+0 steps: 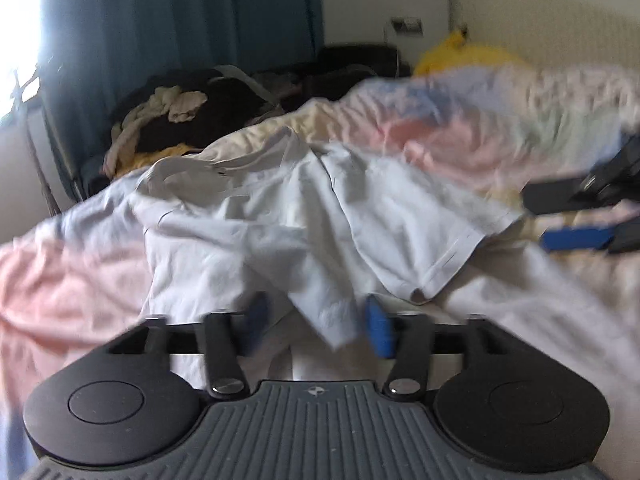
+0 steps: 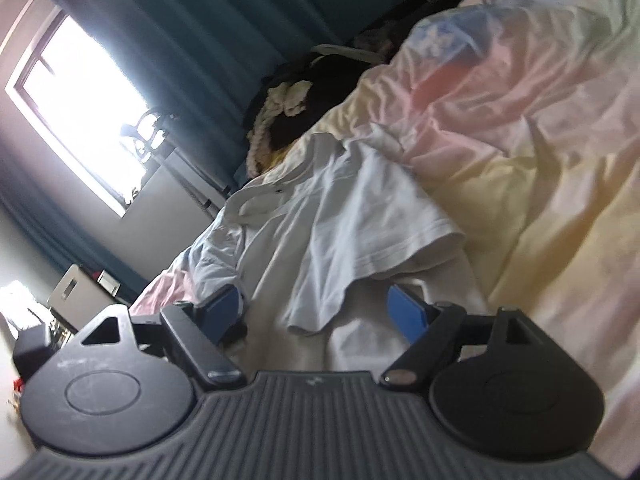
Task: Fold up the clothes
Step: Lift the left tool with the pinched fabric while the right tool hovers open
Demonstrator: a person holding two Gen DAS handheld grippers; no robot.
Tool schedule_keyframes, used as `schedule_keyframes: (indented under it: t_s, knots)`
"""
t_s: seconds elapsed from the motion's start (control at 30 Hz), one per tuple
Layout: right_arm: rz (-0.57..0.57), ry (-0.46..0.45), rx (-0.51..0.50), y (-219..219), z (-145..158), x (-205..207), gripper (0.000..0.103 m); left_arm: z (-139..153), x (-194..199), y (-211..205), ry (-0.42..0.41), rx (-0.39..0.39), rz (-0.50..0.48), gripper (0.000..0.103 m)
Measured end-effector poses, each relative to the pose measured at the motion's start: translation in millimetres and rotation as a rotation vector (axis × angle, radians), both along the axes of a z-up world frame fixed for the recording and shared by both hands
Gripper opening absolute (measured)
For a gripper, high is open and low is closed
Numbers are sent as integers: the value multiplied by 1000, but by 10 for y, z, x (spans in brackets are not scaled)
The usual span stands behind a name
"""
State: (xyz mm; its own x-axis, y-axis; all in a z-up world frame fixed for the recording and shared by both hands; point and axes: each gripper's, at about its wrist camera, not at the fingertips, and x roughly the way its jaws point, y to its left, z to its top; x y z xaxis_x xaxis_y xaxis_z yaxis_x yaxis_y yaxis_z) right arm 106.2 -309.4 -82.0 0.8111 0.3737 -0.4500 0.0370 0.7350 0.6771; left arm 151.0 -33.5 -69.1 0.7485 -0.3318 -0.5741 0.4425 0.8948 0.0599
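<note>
White cotton fills the middle of both views: a short-sleeved shirt (image 1: pixel 256 232) lies crumpled on a bed, spread over a pastel bedsheet (image 1: pixel 460 128) with patches of pink, pale yellow and light blue. Its collar (image 1: pixel 188 172) sits at the far end, toward the curtain, and one hemmed sleeve (image 1: pixel 436 248) fans out to the right of the left wrist view.

Down at the near edge of that view, the left gripper (image 1: pixel 318 320) has its two blue-padded fingers (image 1: pixel 378 330) standing apart. A narrow fold of the shirt hangs in the gap between them; the pads do not press on it, and the picture is blurred there.

Over at the right edge of the same view, the right gripper (image 1: pixel 560 220) comes in sideways, one dark finger above one blue finger, spread, with bedsheet showing between them. In its own tilted view, the right gripper (image 2: pixel 316 316) is likewise spread wide, its blue pads (image 2: pixel 408 316) on either side of the shirt's (image 2: pixel 328 220) lower edge, which drapes loosely between them without being pinched.

Beyond the bed lies a heap of dark clothes (image 1: pixel 192 116) with a cream-coloured twisted piece on top. A teal curtain (image 1: pixel 168 20) hangs behind it beside a bright window (image 2: pixel 80 108). A yellow soft object (image 1: pixel 464 56) rests by the wall near a socket plate (image 1: pixel 406 24).
</note>
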Motion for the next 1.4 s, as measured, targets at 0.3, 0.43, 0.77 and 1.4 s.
schedule_keyframes:
  t_s: [0.3, 0.43, 0.77, 1.4]
  knots:
    - [27, 6, 13, 67, -16, 38, 83, -95, 96, 1183, 338, -606, 354, 73]
    - [27, 18, 7, 82, -41, 39, 83, -277, 279, 1294, 413, -689, 473, 73]
    - [25, 52, -13, 125, -155, 95, 83, -285, 589, 1319, 465, -803, 514, 2]
    - [163, 26, -291, 794, -317, 252, 84, 1085, 1748, 2555, 35, -269, 674, 2]
